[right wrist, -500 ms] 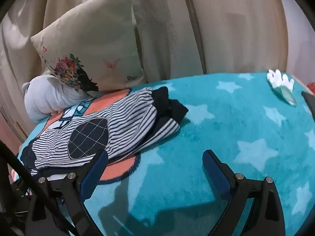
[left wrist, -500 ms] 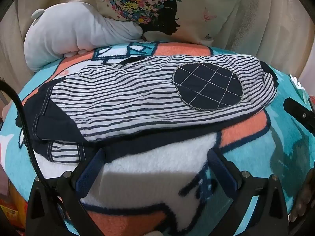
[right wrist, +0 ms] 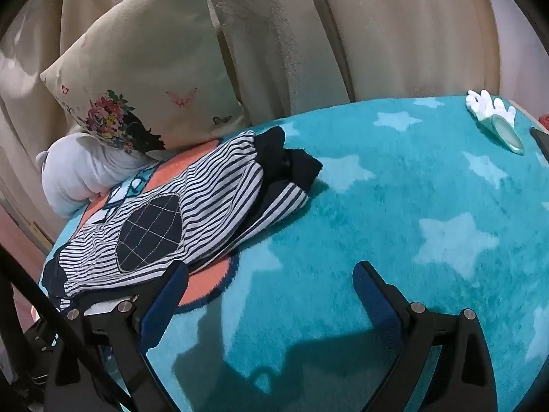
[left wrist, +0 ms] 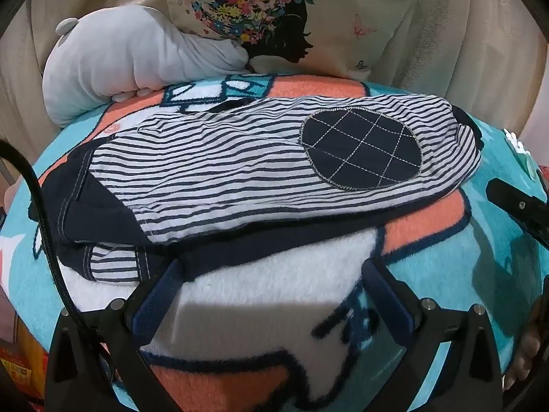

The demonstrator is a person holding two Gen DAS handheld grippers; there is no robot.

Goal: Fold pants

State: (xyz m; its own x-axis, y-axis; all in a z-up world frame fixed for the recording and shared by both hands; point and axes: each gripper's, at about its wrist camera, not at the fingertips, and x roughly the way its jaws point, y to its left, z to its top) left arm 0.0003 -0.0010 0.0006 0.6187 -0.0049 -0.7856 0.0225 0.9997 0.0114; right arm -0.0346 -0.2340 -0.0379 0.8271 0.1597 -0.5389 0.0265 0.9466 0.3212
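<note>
Left gripper (left wrist: 271,295) open, pants (left wrist: 240,171) lying crosswise

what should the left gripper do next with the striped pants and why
Probably ease the left gripper forward onto the near edge of the striped pants. Its jaws are wide open and empty just short of that edge, and the pants lie folded lengthwise, one fold likely remaining.
</note>
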